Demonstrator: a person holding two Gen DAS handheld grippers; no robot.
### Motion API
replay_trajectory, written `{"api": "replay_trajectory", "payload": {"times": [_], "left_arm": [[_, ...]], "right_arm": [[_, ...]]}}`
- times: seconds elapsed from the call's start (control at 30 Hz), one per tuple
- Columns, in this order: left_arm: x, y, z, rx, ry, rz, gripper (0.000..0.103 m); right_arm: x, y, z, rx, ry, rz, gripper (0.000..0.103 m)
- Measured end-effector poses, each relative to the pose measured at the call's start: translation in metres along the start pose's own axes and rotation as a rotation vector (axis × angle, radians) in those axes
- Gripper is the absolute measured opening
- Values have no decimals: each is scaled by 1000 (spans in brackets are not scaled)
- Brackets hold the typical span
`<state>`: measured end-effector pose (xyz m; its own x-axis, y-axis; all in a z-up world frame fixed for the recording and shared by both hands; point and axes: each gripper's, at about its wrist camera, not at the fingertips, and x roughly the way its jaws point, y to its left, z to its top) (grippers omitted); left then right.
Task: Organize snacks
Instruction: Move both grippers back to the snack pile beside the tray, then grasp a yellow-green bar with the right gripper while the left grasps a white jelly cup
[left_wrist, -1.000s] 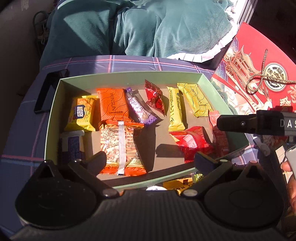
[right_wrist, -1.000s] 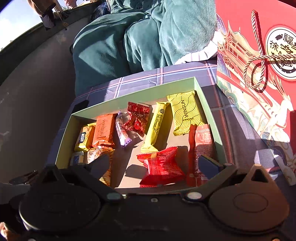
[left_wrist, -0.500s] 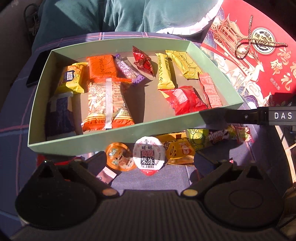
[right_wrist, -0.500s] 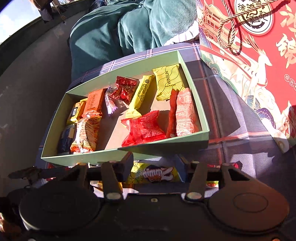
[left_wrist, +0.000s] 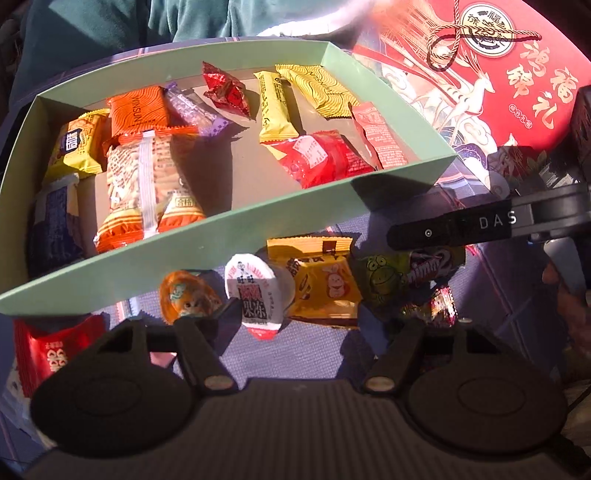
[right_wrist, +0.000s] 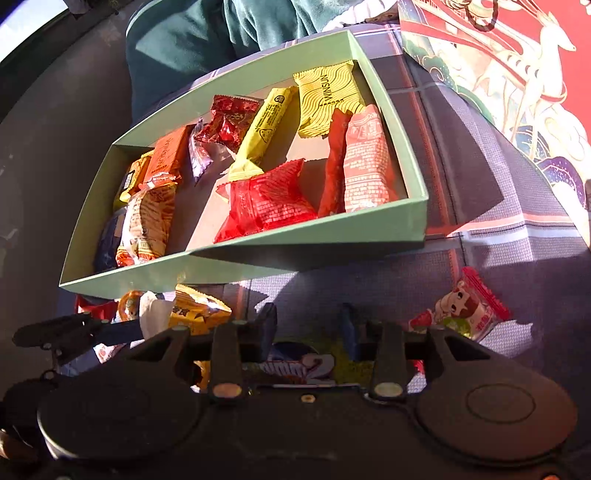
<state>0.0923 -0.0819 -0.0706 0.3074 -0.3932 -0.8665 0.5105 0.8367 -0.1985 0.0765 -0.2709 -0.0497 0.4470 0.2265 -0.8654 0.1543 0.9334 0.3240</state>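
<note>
A pale green box (left_wrist: 221, 236) (right_wrist: 295, 254) on purple plaid cloth holds several wrapped snacks. Loose snacks lie in front of it: an orange jelly cup (left_wrist: 184, 299), a white jelly cup (left_wrist: 251, 291), a yellow packet (left_wrist: 325, 284) and a green-yellow packet (left_wrist: 388, 277) (right_wrist: 306, 363). My left gripper (left_wrist: 317, 319) hangs low over them with its jaws closing. Its left finger is beside the white cup, and neither pad presses on anything. My right gripper (right_wrist: 307, 325) has a narrow gap and straddles the green-yellow packet, with no visible squeeze.
A red gift bag (left_wrist: 498, 74) (right_wrist: 517, 55) lies right of the box. A teal garment (left_wrist: 110, 29) (right_wrist: 203, 37) is behind the box. A red packet (left_wrist: 48, 354) lies at the near left. A pink candy packet with a cartoon child (right_wrist: 461, 306) lies at the near right.
Both grippers came down from above the box to the loose snacks in front of it. The right jaws narrowed first, and the left jaws have since drawn partly together.
</note>
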Motion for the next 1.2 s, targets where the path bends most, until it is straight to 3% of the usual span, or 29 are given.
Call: {"api": "replay_trajectory", "payload": {"times": [0.17,0.3,0.5,0.77,0.83,0.93,0.97,1.1,1.17,1.2], "left_arm": [[-1,-2,-8,0,20,-23,67],[-3,1,-13,-25,13,1,67],[-8,10,-13,-63,-4,24,68],[-14,18,-18,-101,-21,57,68],[-14,18,-19,-106,-22,60,69],[-15,16,-20,-102,-26,65,70],[-15,15,-20,-100,-25,66,70],[-18,12,-20,-99,-37,72,70],[-22,11,-19,-98,-53,74,70],[-24,10,-18,-91,-61,77,70]], "right_arm": [[-7,7,-11,1,6,25,41],[-15,7,-17,-23,4,13,50],[-26,-11,-29,37,7,9,52],[-36,-1,-50,-28,25,68,62],[-40,-1,-57,-41,23,59,70],[-44,-3,-65,-62,21,47,71],[-44,-2,-68,-70,18,31,69],[-42,-8,-72,-9,17,61,36],[-41,-10,-70,16,17,58,24],[-40,-9,-70,8,12,40,24]]}}
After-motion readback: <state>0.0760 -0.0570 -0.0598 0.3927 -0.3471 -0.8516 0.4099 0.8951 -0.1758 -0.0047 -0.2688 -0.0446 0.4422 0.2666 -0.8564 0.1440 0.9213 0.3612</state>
